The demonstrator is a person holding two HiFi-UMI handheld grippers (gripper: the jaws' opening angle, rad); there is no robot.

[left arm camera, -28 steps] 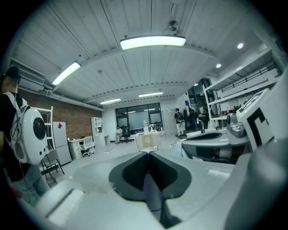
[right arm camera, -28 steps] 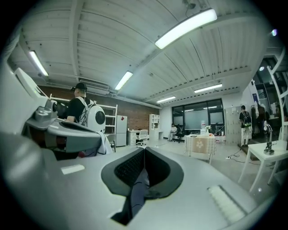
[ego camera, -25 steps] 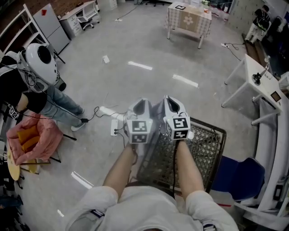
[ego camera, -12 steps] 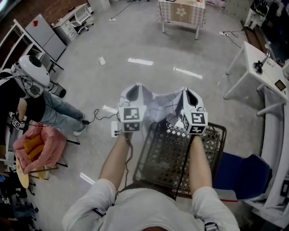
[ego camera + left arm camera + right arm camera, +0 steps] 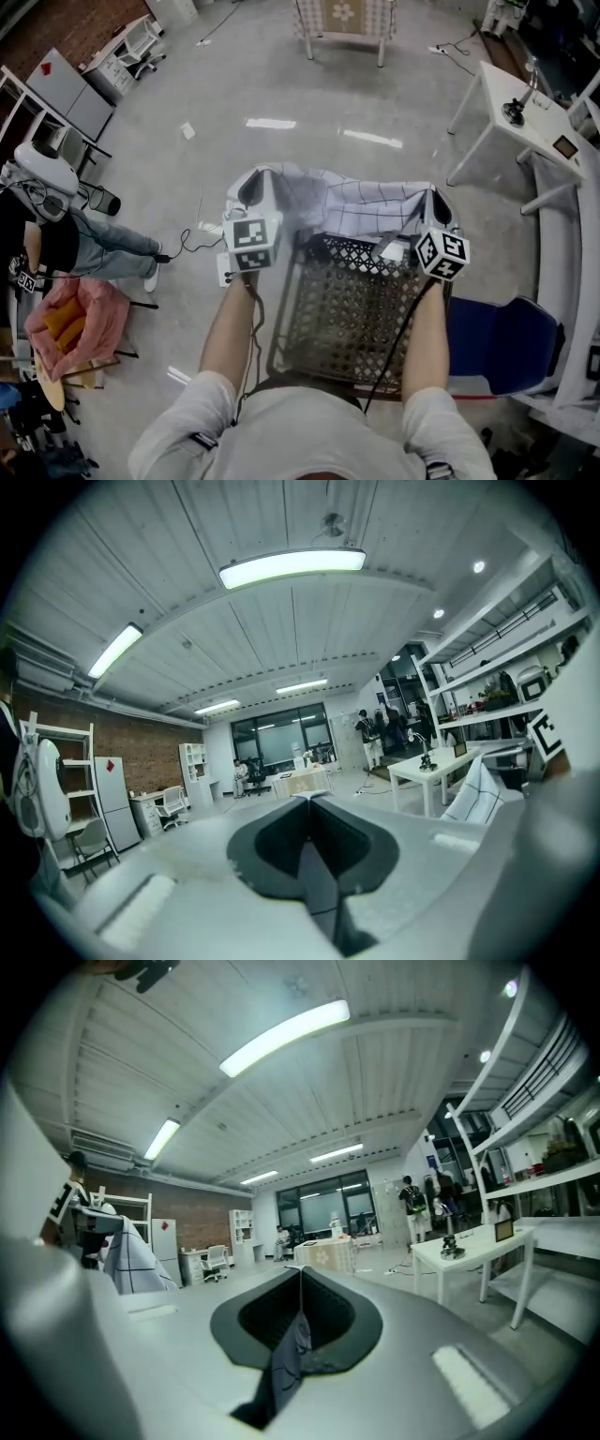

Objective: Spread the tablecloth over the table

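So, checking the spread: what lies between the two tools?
In the head view, the checked tablecloth stretches from the left tool to the right tool, above the wire basket.

Checked tablecloth [image 5: 473, 799] draped at right, a pale strip of it pinched between the closed jaws of the left gripper [image 5: 309, 801], white desk [image 5: 433, 766] beyond, brick wall [image 5: 150, 754] at left, long ceiling light [image 5: 291, 566] overhead.
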